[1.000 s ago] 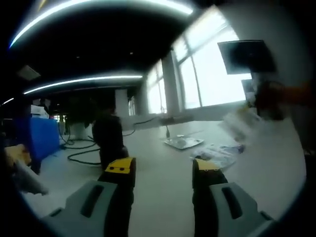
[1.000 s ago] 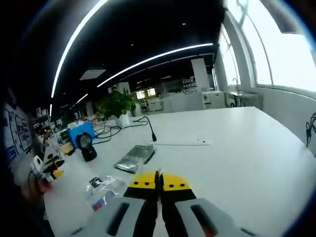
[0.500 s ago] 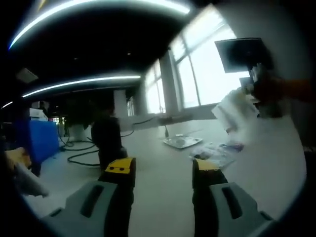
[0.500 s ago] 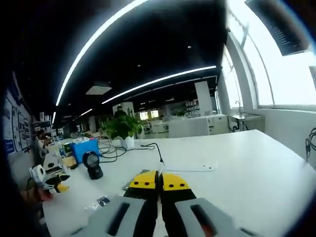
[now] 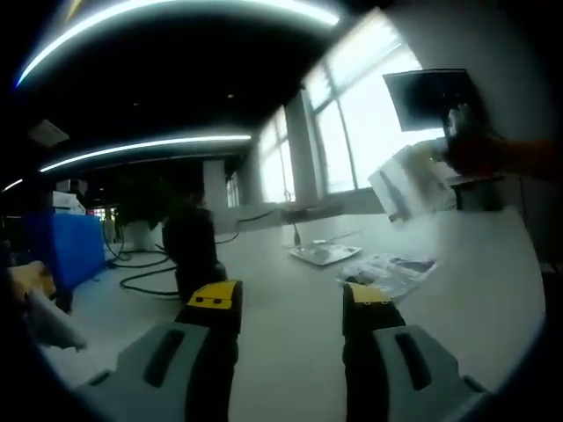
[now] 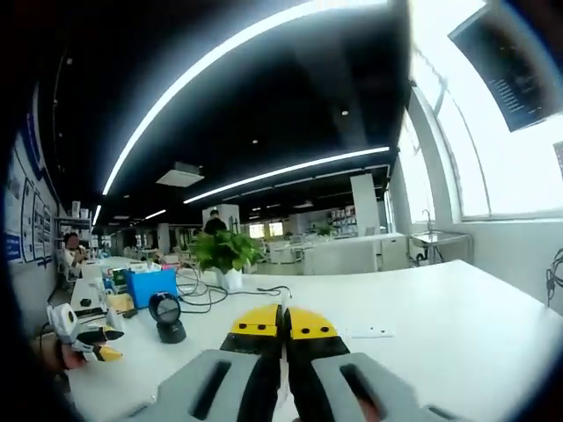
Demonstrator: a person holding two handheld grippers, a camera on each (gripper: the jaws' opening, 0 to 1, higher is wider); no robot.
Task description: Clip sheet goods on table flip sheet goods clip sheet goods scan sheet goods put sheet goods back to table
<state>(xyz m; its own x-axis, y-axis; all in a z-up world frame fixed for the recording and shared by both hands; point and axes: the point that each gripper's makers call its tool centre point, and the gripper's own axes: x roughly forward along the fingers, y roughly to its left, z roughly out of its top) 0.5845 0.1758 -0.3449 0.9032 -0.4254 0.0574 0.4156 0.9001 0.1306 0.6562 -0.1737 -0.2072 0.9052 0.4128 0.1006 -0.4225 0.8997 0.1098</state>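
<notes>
— What do you have on the left?

— My left hand-held gripper (image 5: 290,308) hangs over the desk (image 5: 290,264), jaws wide apart, holding nothing. Beyond it stands a black scanner (image 5: 193,246), and further right two packets (image 5: 387,268) lie flat on the desk.

— And the sheet?

— The packet (image 5: 409,180) is up in the air at the right of the left gripper view, pinched by my right hand-held gripper (image 5: 471,145). A second ago it hung lower, near the desk; it has been lifted and turned to face the scanner.

— The right one itself?

— In the right gripper view my right hand-held gripper (image 6: 283,321) has its jaws pressed together, and that view has swung up off the desk. I judge the scan is next.
</notes>
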